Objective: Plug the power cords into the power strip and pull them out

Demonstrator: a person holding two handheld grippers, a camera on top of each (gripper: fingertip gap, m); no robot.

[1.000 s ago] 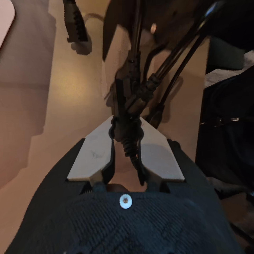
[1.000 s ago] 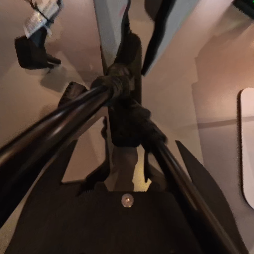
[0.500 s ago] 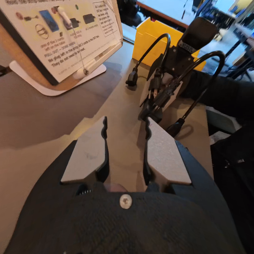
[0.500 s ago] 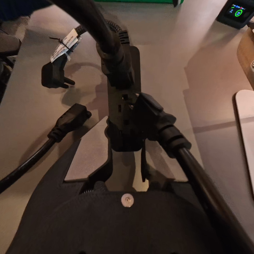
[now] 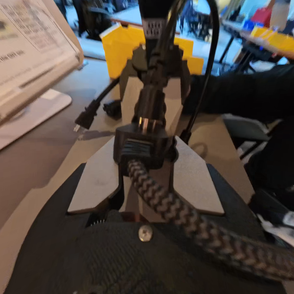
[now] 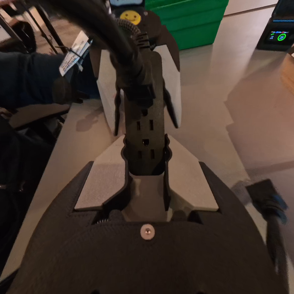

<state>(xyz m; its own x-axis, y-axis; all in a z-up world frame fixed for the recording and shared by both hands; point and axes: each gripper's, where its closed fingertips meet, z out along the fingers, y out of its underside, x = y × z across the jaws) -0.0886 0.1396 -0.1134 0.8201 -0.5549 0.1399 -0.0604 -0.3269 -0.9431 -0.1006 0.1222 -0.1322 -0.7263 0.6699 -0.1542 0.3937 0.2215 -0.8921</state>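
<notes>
My right gripper [image 6: 145,143] is shut on the near end of the black power strip [image 6: 144,127] and holds it above the table. Its two near sockets are empty. A black plug [image 6: 138,93] on a thick cord sits in the far socket. My left gripper [image 5: 143,143] is open. Its fingers [image 6: 108,89] stand on either side of the strip's far end without pressing on it. That end shows in the left wrist view [image 5: 140,143], with the braided cord [image 5: 167,195] running back over the gripper. The right gripper also shows there [image 5: 151,89].
Loose plugs lie on the table [image 5: 85,116] [image 5: 111,108] [image 6: 267,200]. An instruction board [image 5: 31,52] and a yellow bin [image 5: 120,52] stand behind. A green bin [image 6: 190,23] and a device with a screen [image 6: 278,36] stand at the far edge. A person's sleeve [image 5: 238,89] is near. Both grippers' tips are close together, under 4 cm apart.
My left gripper held a plug, opened and let it go, then moved around the strip's cord end. The second plug has left the strip. The right gripper kept hold of the strip.
</notes>
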